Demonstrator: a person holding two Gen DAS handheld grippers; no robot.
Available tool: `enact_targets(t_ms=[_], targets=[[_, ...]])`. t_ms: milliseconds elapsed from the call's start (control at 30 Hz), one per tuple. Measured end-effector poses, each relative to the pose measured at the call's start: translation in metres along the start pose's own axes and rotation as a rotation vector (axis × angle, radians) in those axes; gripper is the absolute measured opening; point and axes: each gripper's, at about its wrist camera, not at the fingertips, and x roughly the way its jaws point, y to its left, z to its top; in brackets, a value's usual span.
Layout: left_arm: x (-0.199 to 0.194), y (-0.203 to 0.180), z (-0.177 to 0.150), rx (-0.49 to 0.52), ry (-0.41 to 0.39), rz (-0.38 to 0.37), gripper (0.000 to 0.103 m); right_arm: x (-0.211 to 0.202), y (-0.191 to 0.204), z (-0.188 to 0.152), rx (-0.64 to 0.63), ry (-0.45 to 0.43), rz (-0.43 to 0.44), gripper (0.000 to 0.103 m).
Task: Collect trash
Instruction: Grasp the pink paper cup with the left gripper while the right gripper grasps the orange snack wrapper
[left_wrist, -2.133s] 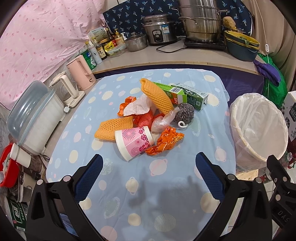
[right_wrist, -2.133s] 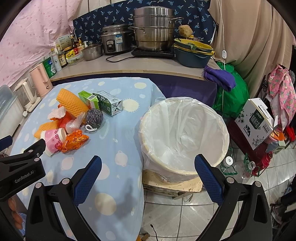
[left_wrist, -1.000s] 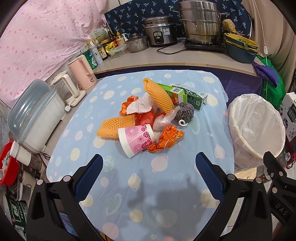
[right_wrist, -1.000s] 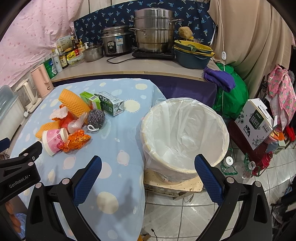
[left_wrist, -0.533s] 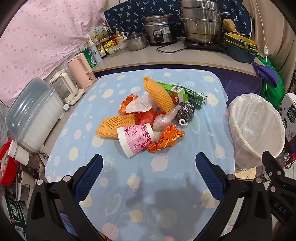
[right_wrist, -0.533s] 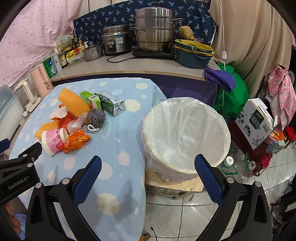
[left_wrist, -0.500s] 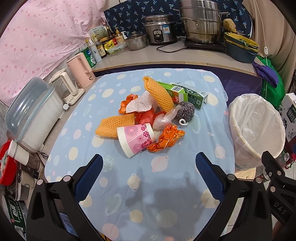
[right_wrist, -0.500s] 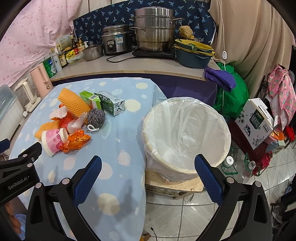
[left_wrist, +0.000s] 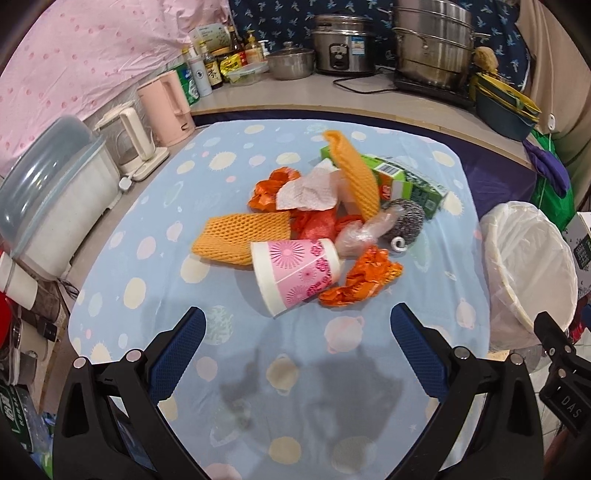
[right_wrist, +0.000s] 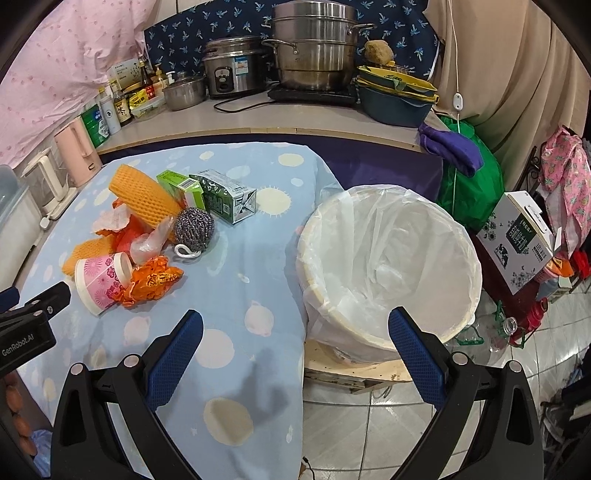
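A heap of trash lies mid-table on the blue dotted cloth (left_wrist: 155, 229): a pink paper cup (left_wrist: 295, 273) on its side, an orange wrapper (left_wrist: 364, 280), orange foam nets (left_wrist: 242, 234), a steel scourer (left_wrist: 404, 219), green cartons (left_wrist: 410, 181), a tissue (left_wrist: 306, 188). My left gripper (left_wrist: 293, 325) hovers open just short of the cup. My right gripper (right_wrist: 295, 326) is open over the table's right edge, beside the white-lined bin (right_wrist: 391, 266). The cup (right_wrist: 101, 278) and scourer (right_wrist: 194, 225) show at left in the right wrist view.
A counter (left_wrist: 303, 92) behind holds pots, a rice cooker (left_wrist: 341, 48) and bottles. Two kettles (left_wrist: 166, 107) and a lidded white container (left_wrist: 48, 199) line the table's left side. A cardboard box (right_wrist: 521, 240) and a green bag (right_wrist: 465, 192) stand right of the bin.
Both grippers have drifted slightly; the left one has edged closer to the trash heap. Nothing was grasped or moved on the table.
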Motion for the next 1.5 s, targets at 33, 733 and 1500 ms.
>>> enact_targets(t_ms=[33, 733, 1500], targets=[[0.004, 0.004, 0.0, -0.007, 0.003, 0.003, 0.096, 0.004, 0.002, 0.001, 0.003, 0.001, 0.002, 0.096], [0.079, 0.082, -0.01, -0.122, 0.101, -0.053, 0.096, 0.056, 0.081, -0.012, -0.016, 0.028, 0.074, 0.095], [0.107, 0.085, 0.002, -0.142, 0.107, -0.159, 0.096, 0.105, 0.144, 0.002, -0.055, 0.074, 0.223, 0.051]])
